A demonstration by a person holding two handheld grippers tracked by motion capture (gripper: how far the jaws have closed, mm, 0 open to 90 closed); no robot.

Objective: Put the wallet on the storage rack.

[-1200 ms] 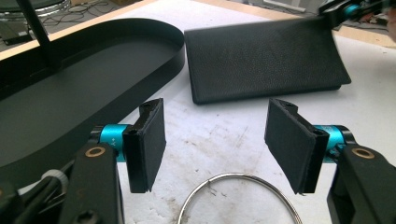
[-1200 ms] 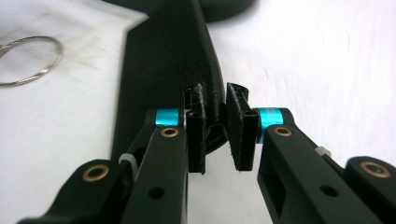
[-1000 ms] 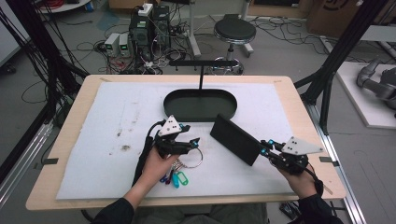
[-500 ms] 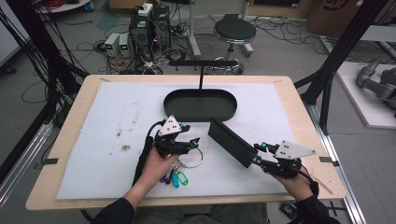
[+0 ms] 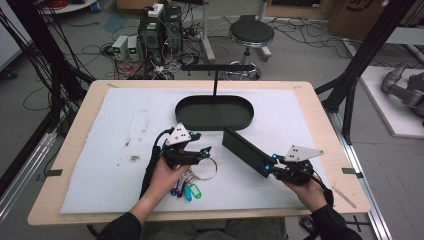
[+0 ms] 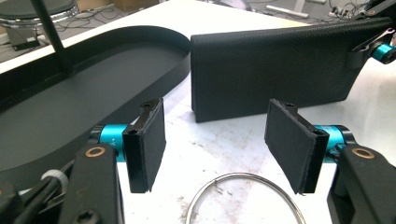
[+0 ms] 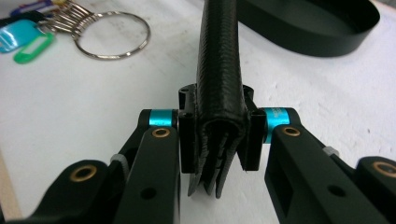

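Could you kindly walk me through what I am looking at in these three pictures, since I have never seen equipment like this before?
A person sits at a table covered with a white mat, holding a hand-operated pair of tongs in each hand. One picture comes from a camera above, looking down; the other two come from small cameras riding on each pair of tongs, looking along its black jaws. The right tongs grip the end of a black wallet, holding it on edge; their jaws have just been closing on it. The left tongs stand open just above a large metal key ring, holding nothing. Coloured key tags hang on that ring. Behind lies a black oval tray with an upright post.
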